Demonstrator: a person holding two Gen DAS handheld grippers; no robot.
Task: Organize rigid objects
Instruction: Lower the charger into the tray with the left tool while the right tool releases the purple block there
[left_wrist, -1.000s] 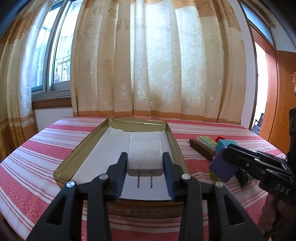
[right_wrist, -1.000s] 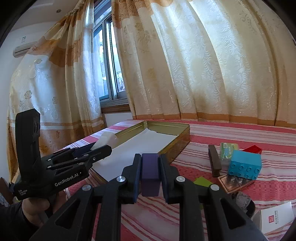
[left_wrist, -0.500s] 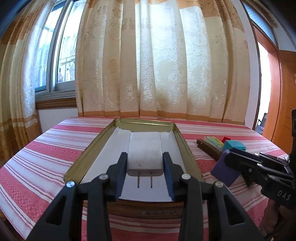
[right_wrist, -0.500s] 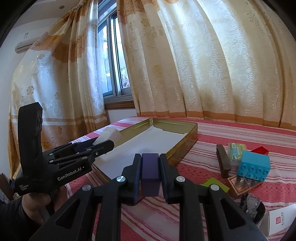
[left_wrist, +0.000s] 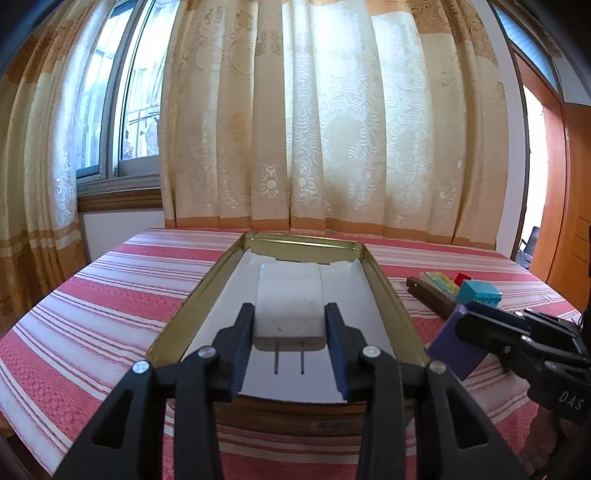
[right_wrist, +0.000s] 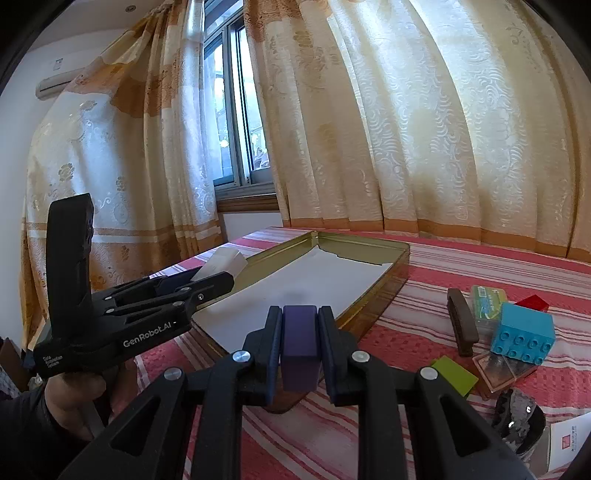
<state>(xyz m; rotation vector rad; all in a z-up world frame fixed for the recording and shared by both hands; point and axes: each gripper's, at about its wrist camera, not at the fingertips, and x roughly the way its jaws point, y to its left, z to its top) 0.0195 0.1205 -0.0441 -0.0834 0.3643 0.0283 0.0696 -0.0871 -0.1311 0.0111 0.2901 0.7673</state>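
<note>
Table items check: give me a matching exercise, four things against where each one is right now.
Things:
1. white charger
2. purple block
3. blue brick
4. gold tin

Places:
A. on the striped cloth, beside the brown bar
B. clamped in the right gripper
C. on the cloth, lined with white paper, nothing lying inside
D. clamped in the left gripper, prongs toward the camera

Pairs: 1-D, 2-B, 3-A, 4-C

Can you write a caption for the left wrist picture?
Left gripper holds a white plug above the gold tin.
</note>
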